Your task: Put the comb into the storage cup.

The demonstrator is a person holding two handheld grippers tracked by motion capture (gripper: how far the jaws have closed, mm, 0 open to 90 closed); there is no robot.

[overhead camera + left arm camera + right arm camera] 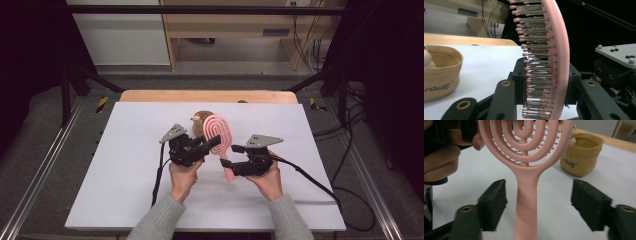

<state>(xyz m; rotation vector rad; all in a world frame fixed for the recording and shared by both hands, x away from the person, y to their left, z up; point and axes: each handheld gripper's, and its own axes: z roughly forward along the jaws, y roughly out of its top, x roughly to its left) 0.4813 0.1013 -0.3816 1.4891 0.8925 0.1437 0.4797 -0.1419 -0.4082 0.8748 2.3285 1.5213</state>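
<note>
On the left of the high view, the left gripper [212, 142] is held in the person's left hand [182, 176] above the white tabletop [125, 175], its grey three-cornered plate raised toward the far left. Its jaws are closed on the oval head of the pink plastic hairbrush with concentric open ribs [220, 134]; in the left gripper view the head [554, 57] is seen edge-on, clamped between the two black pads, with the pink-tipped grey bristles [534, 65] pointing toward the left of that view. The brush is carried clear of the tabletop, head toward the far side and handle slanting down toward the person.

Just behind the brush head, at the middle of the tabletop, a small tan fabric pouch with a rolled rim [201, 120] is set upright; it is seen at the left edge of the left gripper view [441, 72], with something pale inside it, and at the upper right of the right gripper view [581, 155], with small lettering on its side.

To the right, the right gripper [239, 157] is held in the person's right hand [267, 180], with its black cable trailing off across the tabletop to the right. Its jaws are spread wide on either side of the pink handle [525, 202], which passes between them without being touched by either pad; a clear gap is seen on both sides.
</note>
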